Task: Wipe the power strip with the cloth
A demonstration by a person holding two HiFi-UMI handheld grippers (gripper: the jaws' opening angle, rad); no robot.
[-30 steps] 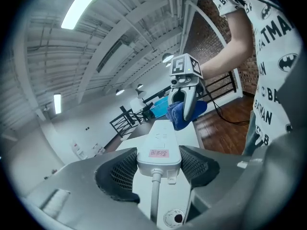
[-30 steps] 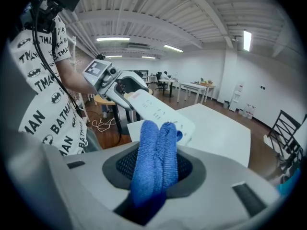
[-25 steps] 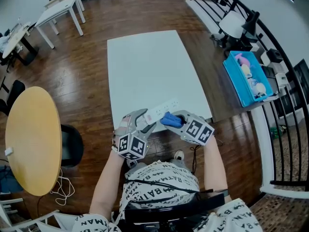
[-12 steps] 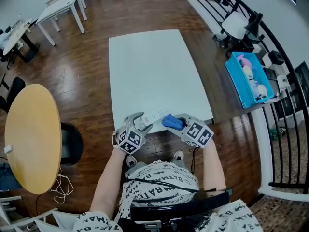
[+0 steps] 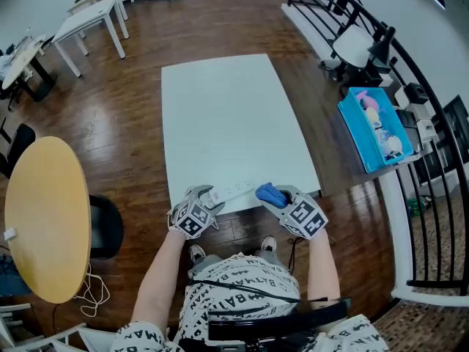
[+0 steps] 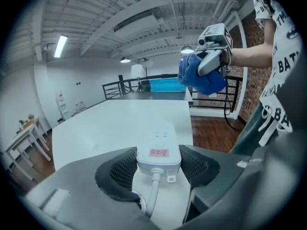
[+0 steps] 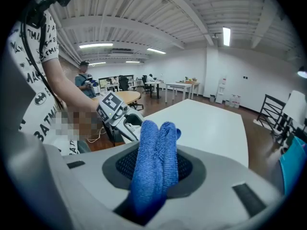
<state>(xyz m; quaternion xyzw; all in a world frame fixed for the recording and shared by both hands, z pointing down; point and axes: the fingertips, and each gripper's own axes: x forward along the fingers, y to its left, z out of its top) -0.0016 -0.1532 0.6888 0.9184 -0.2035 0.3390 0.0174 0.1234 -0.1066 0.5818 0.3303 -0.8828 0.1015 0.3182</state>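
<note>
A white power strip (image 5: 236,190) lies along the near edge of the white table (image 5: 227,116). My left gripper (image 5: 207,194) is shut on its cord end. In the left gripper view both pads sit against the sides of the power strip (image 6: 160,135), with its cable running back between the jaws of the left gripper (image 6: 158,153). My right gripper (image 5: 278,198) is just right of the strip's other end, shut on a folded blue cloth (image 5: 270,193). In the right gripper view the cloth (image 7: 156,159) stands up between the pads, above the table.
A blue bin (image 5: 374,119) with small items stands to the right by a black railing (image 5: 432,196). A round yellow table (image 5: 44,218) and a black chair (image 5: 106,222) are on the left. White tables (image 5: 91,17) stand at the back left. The floor is wood.
The left gripper has come down with the power strip, which now rests on the table's near edge. The right gripper with the cloth has shifted slightly right and lower.
</note>
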